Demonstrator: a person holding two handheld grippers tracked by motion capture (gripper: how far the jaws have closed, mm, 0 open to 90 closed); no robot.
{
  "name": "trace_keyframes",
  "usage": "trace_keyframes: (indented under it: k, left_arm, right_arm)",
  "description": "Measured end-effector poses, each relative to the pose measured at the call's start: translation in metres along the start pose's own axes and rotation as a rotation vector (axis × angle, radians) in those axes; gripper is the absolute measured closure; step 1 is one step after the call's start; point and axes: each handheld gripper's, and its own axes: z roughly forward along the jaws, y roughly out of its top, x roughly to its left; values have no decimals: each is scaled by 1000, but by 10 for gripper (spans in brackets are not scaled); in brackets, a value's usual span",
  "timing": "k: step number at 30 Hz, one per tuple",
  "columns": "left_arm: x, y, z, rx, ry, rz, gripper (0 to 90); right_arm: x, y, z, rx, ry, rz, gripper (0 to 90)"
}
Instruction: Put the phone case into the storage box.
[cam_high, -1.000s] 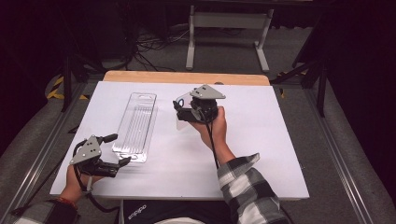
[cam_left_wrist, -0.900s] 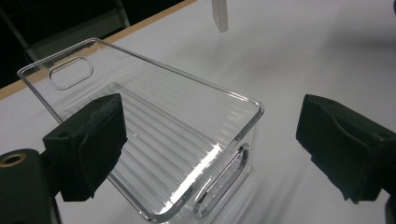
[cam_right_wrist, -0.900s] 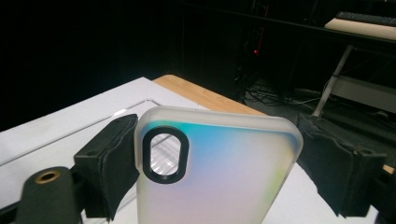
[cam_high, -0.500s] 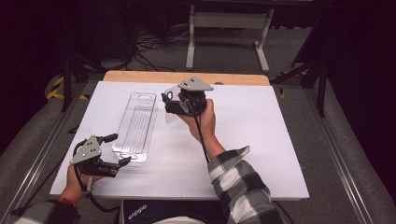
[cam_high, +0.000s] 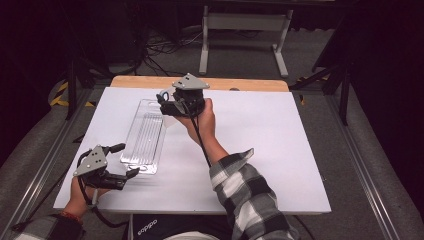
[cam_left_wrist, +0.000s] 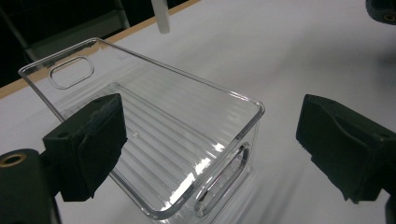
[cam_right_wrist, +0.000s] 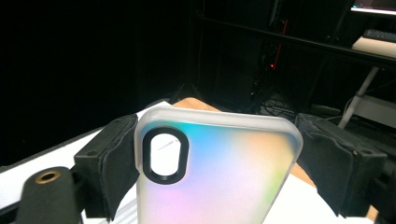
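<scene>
High view: the right gripper (cam_high: 165, 102) is hovering above the far end of a clear ribbed plastic tray (cam_high: 145, 136), which is lying toward the left edge of the white table (cam_high: 260, 145); the left gripper (cam_high: 125, 161) is resting at the tray's near end, jaws apart. Left gripper view: the open jaws are flanking the tray's (cam_left_wrist: 154, 140) near corner without touching it. Right gripper view: the jaws are clamping a frosted iridescent phone case (cam_right_wrist: 215, 168) by its sides.
</scene>
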Motion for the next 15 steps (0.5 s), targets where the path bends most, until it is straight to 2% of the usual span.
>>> trace_keyframes:
  k: [10,15]
  left_arm:
    - [0,0,-2,-1,5,4,92]
    - [0,-1,-2,-4,0,0,93]
  right_arm:
    - [14,10,24,3,21,-23,168]
    - [20,11,39,11,28,-13,168]
